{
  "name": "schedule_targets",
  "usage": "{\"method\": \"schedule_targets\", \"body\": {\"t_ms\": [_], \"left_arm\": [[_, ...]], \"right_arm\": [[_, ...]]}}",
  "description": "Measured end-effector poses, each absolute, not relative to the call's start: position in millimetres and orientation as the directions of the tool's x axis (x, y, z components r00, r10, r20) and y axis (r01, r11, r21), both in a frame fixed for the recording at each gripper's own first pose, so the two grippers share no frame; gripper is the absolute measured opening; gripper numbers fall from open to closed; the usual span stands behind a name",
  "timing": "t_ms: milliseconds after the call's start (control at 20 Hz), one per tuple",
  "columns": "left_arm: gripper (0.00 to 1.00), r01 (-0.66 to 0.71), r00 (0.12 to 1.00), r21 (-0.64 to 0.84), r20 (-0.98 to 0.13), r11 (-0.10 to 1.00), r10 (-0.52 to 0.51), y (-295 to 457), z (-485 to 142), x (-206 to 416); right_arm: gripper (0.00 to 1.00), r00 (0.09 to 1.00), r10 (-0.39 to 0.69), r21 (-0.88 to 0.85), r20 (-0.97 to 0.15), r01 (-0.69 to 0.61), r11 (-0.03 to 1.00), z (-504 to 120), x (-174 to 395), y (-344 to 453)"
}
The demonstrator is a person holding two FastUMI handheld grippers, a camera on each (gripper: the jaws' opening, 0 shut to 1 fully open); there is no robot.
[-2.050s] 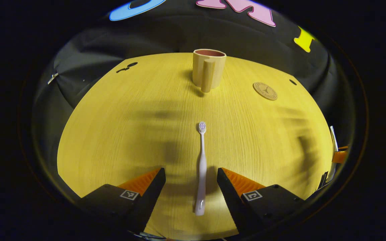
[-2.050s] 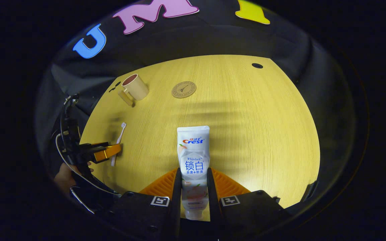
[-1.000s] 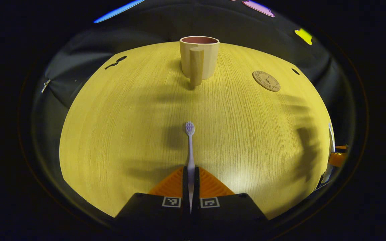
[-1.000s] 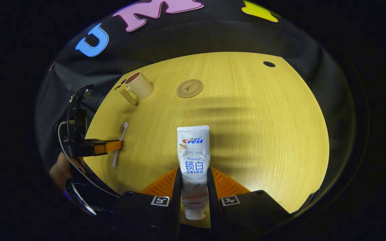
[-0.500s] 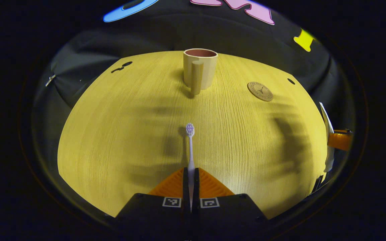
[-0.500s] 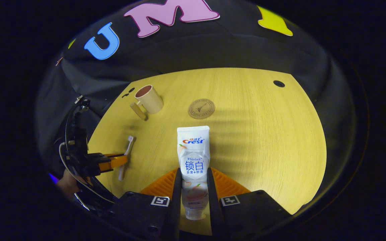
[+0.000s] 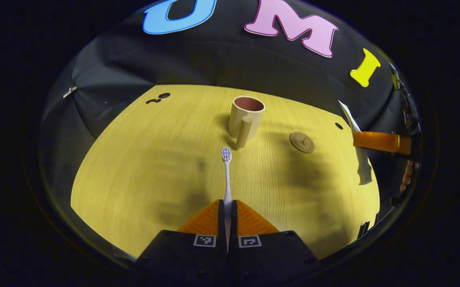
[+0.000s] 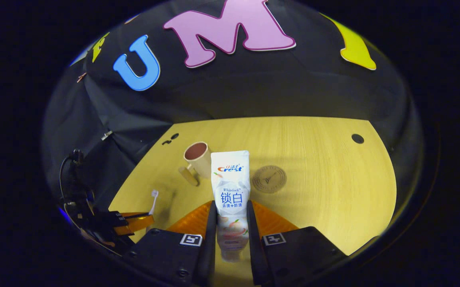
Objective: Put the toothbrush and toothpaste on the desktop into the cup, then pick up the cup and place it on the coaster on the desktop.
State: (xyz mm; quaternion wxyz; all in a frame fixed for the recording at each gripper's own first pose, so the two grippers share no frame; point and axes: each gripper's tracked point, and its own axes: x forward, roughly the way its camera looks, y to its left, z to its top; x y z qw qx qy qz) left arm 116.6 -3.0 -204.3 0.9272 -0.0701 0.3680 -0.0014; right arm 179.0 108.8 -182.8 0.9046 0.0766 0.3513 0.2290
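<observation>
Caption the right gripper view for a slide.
Right gripper clamps toothpaste tube above desk, with cup and coaster beyond.

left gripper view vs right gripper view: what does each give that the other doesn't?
Left gripper view: the left claw shut on the toothbrush, seen along its length, bristles toward the cup, whose handle faces the camera; the toothpaste edge-on in the right claw.

Right gripper view: the toothpaste's printed front, clamped low on the tube; the toothbrush from the side; the cup handle turned left.

Shared: both claws with their loads, the cup with nothing inside, the coaster bare, the desktop.
</observation>
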Motion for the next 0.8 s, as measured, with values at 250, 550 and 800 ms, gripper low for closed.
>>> {"method": "schedule_targets", "body": {"t_ms": [250,550,800], "left_arm": [[0.06,-0.06,0.761,-0.179,-0.645,0.982,-0.072,5,-187,112],[0.06,-0.03,0.799,-0.193,-0.594,0.981,-0.092,12,-171,117],[0.06,-0.029,0.832,-0.214,-0.546,0.977,-0.095,17,-165,118]], "right_arm": [[0.4,0.707,0.517,0.327,-0.482,-0.402,0.855,-152,230,158],[0.4,0.767,0.544,0.301,-0.341,-0.459,0.836,-123,284,208],[0.4,0.782,0.551,0.286,-0.29,-0.479,0.83,-131,315,251]]}}
